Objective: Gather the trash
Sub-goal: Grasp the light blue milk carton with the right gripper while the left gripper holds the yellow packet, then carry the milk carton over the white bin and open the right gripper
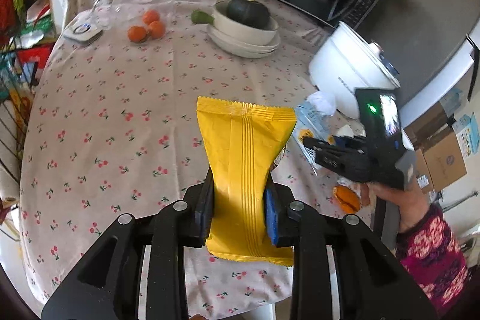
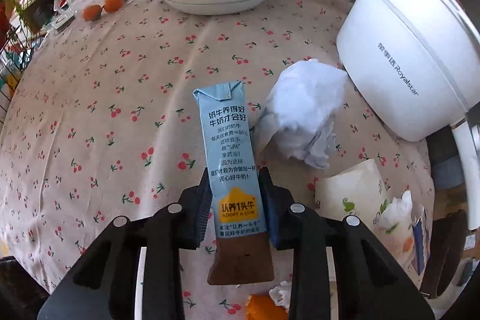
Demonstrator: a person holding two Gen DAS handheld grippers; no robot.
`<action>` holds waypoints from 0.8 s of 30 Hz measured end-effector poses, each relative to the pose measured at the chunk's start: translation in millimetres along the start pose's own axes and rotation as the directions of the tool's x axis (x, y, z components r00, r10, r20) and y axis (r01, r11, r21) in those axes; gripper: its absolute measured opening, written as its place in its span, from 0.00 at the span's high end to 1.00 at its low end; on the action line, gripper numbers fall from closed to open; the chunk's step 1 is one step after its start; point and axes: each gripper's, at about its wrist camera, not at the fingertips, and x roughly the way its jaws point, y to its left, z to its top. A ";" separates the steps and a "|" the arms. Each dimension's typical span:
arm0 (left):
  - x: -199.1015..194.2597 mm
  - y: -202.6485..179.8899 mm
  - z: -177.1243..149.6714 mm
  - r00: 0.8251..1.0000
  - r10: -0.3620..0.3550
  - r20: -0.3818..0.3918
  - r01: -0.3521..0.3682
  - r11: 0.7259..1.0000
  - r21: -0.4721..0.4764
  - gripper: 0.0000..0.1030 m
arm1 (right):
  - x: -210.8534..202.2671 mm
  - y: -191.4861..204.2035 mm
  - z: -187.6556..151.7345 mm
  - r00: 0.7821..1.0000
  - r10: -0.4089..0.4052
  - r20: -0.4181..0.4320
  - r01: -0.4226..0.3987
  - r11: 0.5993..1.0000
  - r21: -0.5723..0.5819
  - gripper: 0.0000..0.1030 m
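Fingers of the left gripper (image 1: 240, 209) pinch a yellow snack wrapper (image 1: 244, 170) above the cherry-print tablecloth (image 1: 120, 116); right gripper (image 2: 235, 200) clamps a blue milk carton (image 2: 229, 146), beside crumpled tissue (image 2: 303, 113) and white cooker (image 2: 414, 71)

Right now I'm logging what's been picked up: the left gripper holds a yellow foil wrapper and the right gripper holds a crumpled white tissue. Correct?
Not quite. The left gripper does hold the yellow foil wrapper, but the right gripper is clamped on a pale blue milk carton; the right wrist view shows the crumpled white tissue lying beside it.
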 end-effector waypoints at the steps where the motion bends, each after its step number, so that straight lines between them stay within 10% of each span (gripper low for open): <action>1: -0.5 2.6 0.3 1.000 0.005 0.001 -0.005 1.000 -0.008 0.74 | -3.2 3.5 -3.7 1.000 0.002 0.008 -0.002 1.000 0.004 0.70; 24: -42.9 -21.0 -9.9 0.990 -0.066 0.127 0.062 0.997 0.036 0.74 | -150.9 8.1 -83.3 0.935 -0.063 0.349 -0.026 0.970 0.244 0.75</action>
